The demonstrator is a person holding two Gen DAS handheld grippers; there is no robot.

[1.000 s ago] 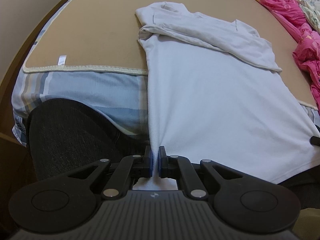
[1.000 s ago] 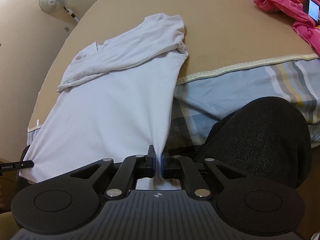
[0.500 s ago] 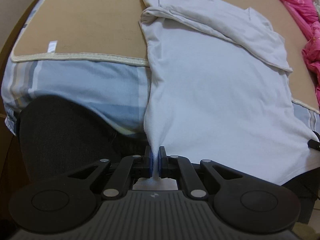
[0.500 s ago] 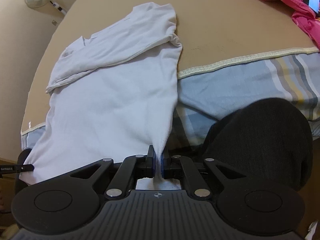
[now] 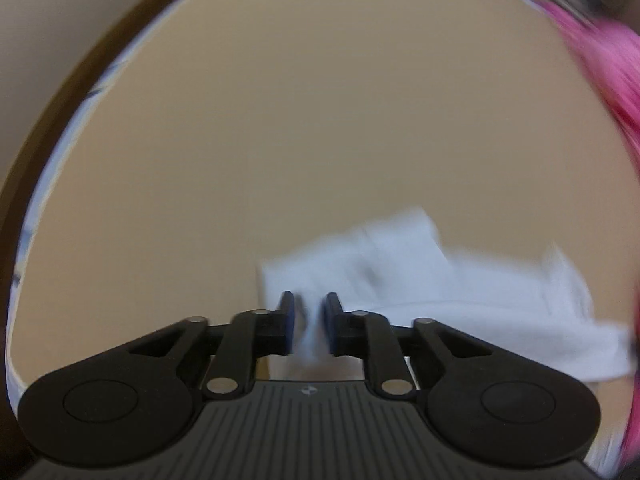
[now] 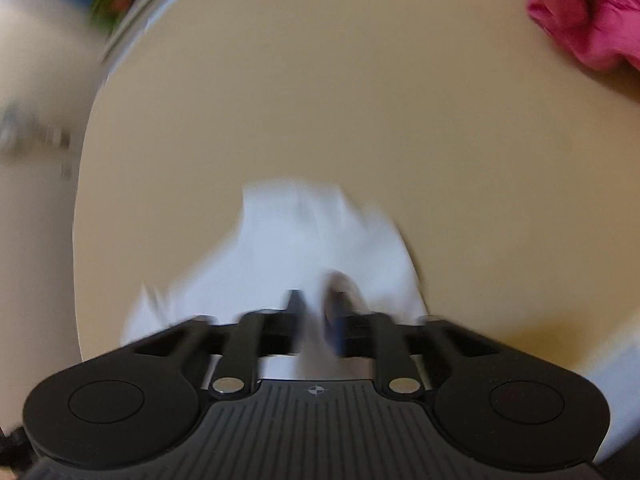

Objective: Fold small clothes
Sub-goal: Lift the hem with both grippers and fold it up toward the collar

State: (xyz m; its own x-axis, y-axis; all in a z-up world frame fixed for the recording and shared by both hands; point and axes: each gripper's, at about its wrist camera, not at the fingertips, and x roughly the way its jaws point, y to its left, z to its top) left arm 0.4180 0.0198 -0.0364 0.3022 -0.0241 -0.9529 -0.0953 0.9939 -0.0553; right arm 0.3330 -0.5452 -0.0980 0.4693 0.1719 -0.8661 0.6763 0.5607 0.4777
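Both views are badly motion-blurred. White shirt [image 5: 420, 280] lies bunched on the tan mat [image 5: 320, 120], w/ its near edge running up between the tips of both tongs. Left gripper [image 5: 308, 320]: jaws opening, a narrow gap showing, white cloth in the gap; pads don't look pressed on it, though blur makes that hard to be sure of. Right gripper [image 6: 316, 320]: jaws opening too, gap wider, one tip smeared by blur, white shirt [image 6: 320, 240] between the tips but apparently loose. Pink bedding [image 5: 608, 80] sits at the far right edge of the mat in the left view, and shows as a crumpled pink heap [image 6: 584, 12] top right in the right view. No containers visible. No readable writing or labels; only a small round emblem on each gripper body.
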